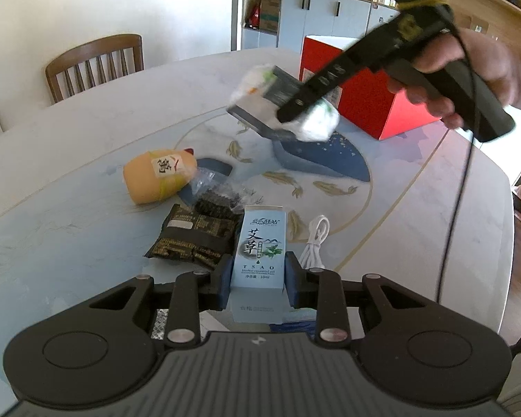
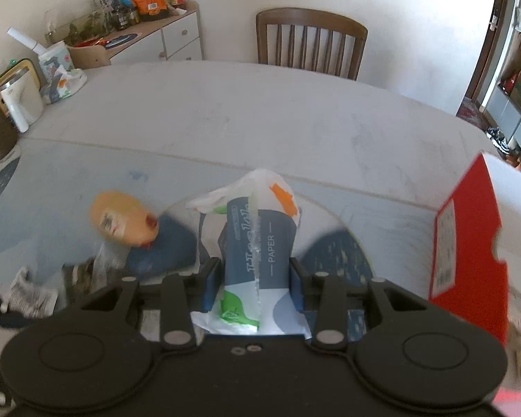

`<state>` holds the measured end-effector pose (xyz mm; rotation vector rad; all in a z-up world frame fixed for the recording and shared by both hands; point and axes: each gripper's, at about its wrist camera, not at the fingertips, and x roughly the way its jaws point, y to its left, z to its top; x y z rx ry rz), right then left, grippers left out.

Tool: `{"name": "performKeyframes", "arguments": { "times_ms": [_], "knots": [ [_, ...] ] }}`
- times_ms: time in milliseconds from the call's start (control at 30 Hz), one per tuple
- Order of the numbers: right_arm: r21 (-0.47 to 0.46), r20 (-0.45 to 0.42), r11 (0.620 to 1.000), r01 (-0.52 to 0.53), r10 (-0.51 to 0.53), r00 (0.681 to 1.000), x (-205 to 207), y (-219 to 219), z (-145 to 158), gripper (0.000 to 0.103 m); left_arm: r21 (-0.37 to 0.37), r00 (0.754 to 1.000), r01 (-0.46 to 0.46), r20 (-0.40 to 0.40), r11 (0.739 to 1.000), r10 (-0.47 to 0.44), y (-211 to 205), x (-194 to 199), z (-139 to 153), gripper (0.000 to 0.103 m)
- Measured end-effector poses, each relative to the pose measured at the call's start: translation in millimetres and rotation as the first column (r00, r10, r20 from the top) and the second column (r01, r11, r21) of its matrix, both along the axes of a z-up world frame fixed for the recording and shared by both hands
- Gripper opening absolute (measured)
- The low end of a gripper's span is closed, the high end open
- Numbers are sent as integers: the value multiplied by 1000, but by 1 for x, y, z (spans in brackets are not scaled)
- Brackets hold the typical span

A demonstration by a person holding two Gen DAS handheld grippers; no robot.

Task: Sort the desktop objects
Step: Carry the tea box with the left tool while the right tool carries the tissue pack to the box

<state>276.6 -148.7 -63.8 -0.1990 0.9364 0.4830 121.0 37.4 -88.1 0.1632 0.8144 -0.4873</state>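
My left gripper (image 1: 257,278) is shut on a pale blue essential oil box (image 1: 258,253), held low over the table. My right gripper (image 2: 255,278) is shut on a white and grey tissue pack (image 2: 257,243) and holds it in the air above the table; it shows in the left wrist view (image 1: 284,104) near the red box (image 1: 375,97). On the table lie an orange plush toy (image 1: 158,177), dark snack packets (image 1: 191,236), a clear bag of dark bits (image 1: 215,198) and a coiled white cable (image 1: 314,243).
The red open box (image 2: 469,236) stands at the right of the round marble table (image 2: 260,114). Wooden chairs (image 2: 311,41) stand at the far side. A sideboard (image 2: 149,38) with jars and a snack bag is at the back left.
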Motion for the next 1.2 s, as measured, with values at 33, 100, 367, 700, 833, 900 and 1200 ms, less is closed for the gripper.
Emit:
{"name": "performKeyframes", "arguments": {
  "times_ms": [33, 100, 367, 700, 833, 900, 1200],
  "knots": [
    [6, -6, 1000, 4, -4, 1000, -4, -4, 1, 39, 0, 1000, -2, 4, 1000, 2, -1, -1, 2, 29],
    [16, -13, 1000, 14, -14, 1000, -13, -11, 4, 39, -2, 1000, -3, 9, 1000, 3, -3, -2, 5, 29],
    [38, -14, 998, 48, -47, 999, -36, -39, 21, 39, -25, 1000, -10, 27, 1000, 11, -16, 2, 23, 29],
    [63, -21, 995, 83, -82, 996, -53, -75, 47, 39, -22, 996, 38, 87, 999, -36, -46, 13, 54, 29],
    [74, -13, 992, 100, -100, 995, -55, -93, 55, 39, -34, 994, 55, 96, 998, -51, -59, 22, 63, 29],
    [76, -4, 991, 110, -110, 994, -55, -102, 59, 39, -39, 993, 65, 105, 997, -61, -66, 26, 67, 29],
    [93, 9, 982, 163, -165, 986, -55, -147, 68, 39, -45, 982, 125, 148, 991, -117, -107, 48, 84, 29]
  ]
}}
